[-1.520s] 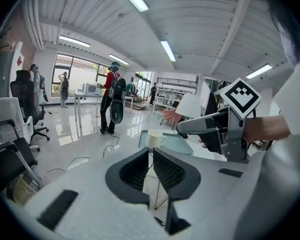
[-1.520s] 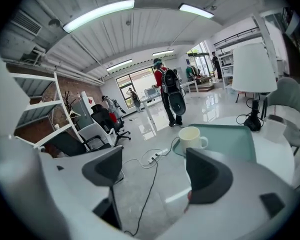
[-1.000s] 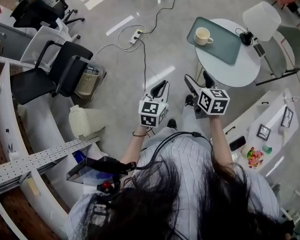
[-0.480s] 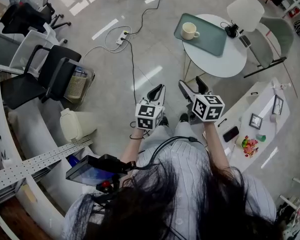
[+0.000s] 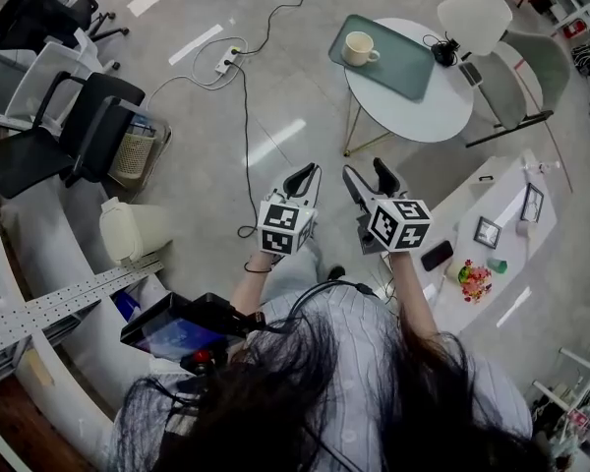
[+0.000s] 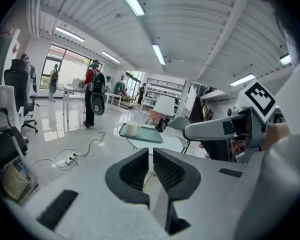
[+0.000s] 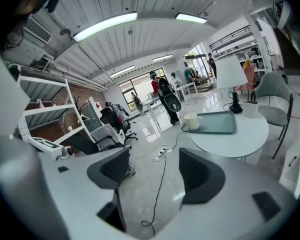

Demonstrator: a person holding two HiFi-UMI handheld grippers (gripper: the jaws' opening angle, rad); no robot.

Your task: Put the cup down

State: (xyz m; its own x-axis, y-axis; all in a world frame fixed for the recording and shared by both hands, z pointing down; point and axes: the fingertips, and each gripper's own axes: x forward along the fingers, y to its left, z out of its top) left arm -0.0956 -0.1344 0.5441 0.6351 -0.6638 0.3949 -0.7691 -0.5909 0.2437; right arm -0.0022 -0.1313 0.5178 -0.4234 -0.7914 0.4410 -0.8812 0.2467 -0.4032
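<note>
A cream cup [image 5: 357, 48] stands on a green tray [image 5: 398, 67] on the round white table [image 5: 423, 116], well ahead of both grippers. In the right gripper view the cup [image 7: 192, 121] rests at the near end of the tray [image 7: 217, 122]. My right gripper [image 5: 366, 173] is held in the air over the floor; its jaws [image 7: 155, 159] are closing with nothing between them. My left gripper [image 5: 305, 177] hovers beside it, shut [image 6: 151, 154] on nothing. From the left gripper view the cup [image 6: 132, 128] looks small and far off.
A white lamp [image 5: 472, 13] and a grey chair [image 5: 526, 77] flank the table. A power strip [image 5: 224, 62] with cables lies on the floor. Black chairs [image 5: 88, 126] and a wire basket [image 5: 138, 155] stand left. A low white table [image 5: 492, 234] with frames sits right. A person [image 6: 92, 96] stands far off.
The table with the tray and cup has slid up and left in the head view, farther from the grippers. Both grippers hang a little lower and further left. The cup has stayed on the tray.
</note>
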